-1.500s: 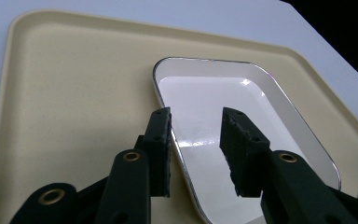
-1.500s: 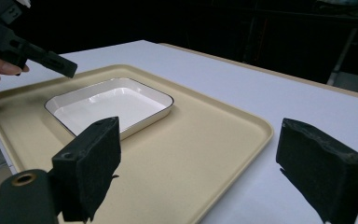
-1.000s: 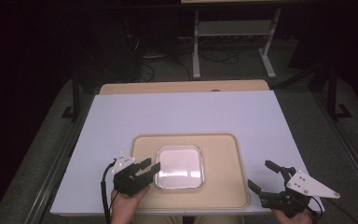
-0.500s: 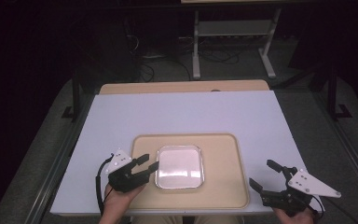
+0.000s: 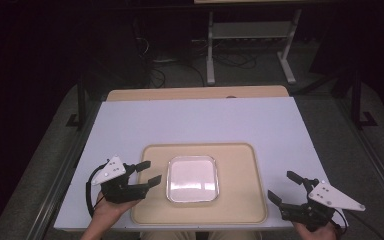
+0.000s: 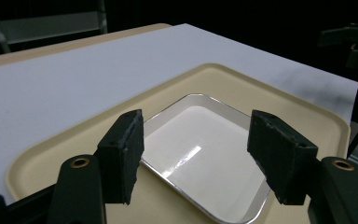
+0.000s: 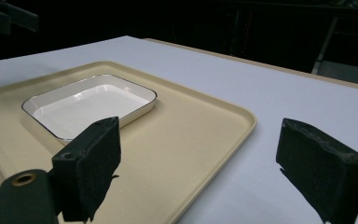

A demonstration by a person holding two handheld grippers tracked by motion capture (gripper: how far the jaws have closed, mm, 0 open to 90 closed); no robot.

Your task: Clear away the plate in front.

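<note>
High view first: the white dish (image 5: pixel 192 178) sits flat in the lower middle of the frame, a little left of centre on the beige tray (image 5: pixel 240 165), which lies on the white table sheet (image 5: pixel 195 120). To the dish's left, the left gripper (image 5: pixel 149 175) hangs just beside its rim, apart from it, jaws pointing right toward the dish. Those jaws have just been opening, and nothing is between them; the pads touch nothing. That reads like a release, with the dish set where the tray bears it squarely.

Down at the lower right of the frame, the right gripper (image 5: pixel 283 187) waits off the tray's corner, well apart from the dish, jaws spread wide and empty. It looks parked there to keep out of the way.

Left gripper view now: the dish (image 6: pixel 205 158) lies in the lower centre, framed between the two black pads (image 6: pixel 123 156). It is a shallow rounded rectangle, glossy white inside with a thin bright rim that catches the light; hard and slick by the look of it, though metal or ceramic is impossible to tell. The tray (image 6: pixel 284 102) has a smooth matt face, a raised lip and rounded corners.

Right gripper view: the dish (image 7: pixel 91 105) lies at the left of the frame, its rim edged with a dark line, and the pads (image 7: pixel 95 163) look rough and foam-like.
</note>
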